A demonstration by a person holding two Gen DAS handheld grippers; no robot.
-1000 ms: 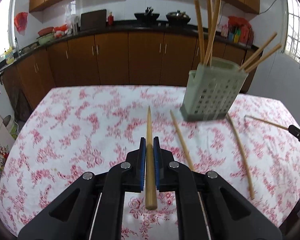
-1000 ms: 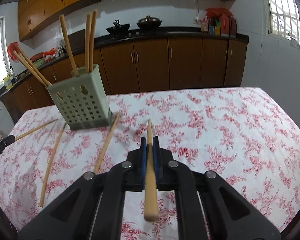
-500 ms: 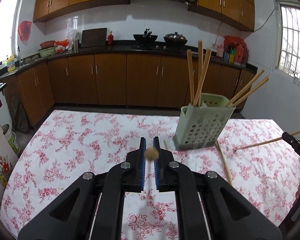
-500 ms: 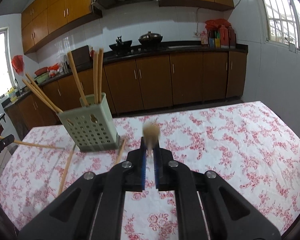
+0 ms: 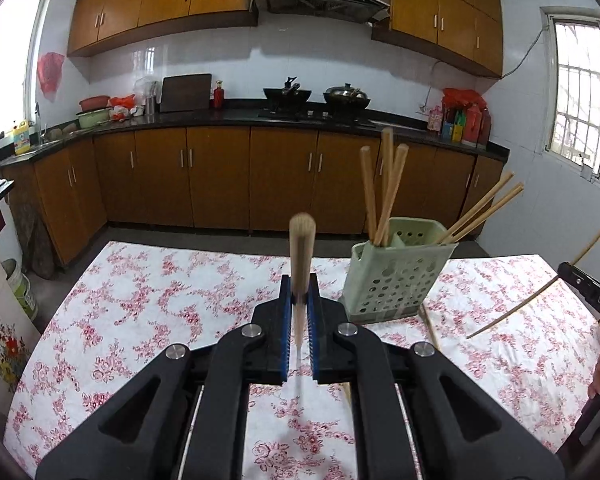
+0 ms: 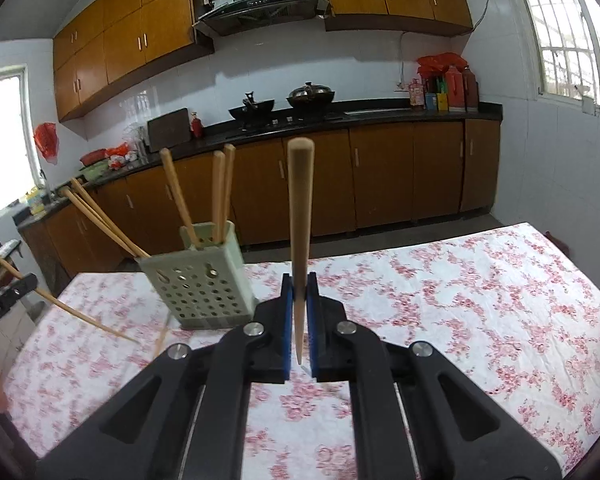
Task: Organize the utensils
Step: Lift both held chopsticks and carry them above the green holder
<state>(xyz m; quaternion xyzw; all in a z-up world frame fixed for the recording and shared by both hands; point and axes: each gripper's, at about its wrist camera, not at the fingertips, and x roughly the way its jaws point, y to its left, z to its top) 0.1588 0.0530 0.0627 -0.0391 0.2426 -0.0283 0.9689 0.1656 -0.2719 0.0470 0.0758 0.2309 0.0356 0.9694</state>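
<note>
A: Left gripper (image 5: 299, 300) pinches a chopstick (image 5: 301, 248), its upper end blurred; right gripper (image 6: 299, 300) clamps another chopstick (image 6: 300, 216), thick end up, tip down.

B: And the rest?

A: Pale green perforated holder (image 5: 392, 280) stands on the floral tablecloth (image 5: 148, 300) holding five sticks. One loose chopstick (image 5: 430, 326) lies partly hidden behind it

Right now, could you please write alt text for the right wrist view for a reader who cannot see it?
The right gripper is shut on a wooden chopstick pointing up above a floral tablecloth. To the left, a pale green perforated holder holds five chopsticks, and the left gripper at the frame's edge holds another chopstick. Kitchen cabinets lie behind.
</note>
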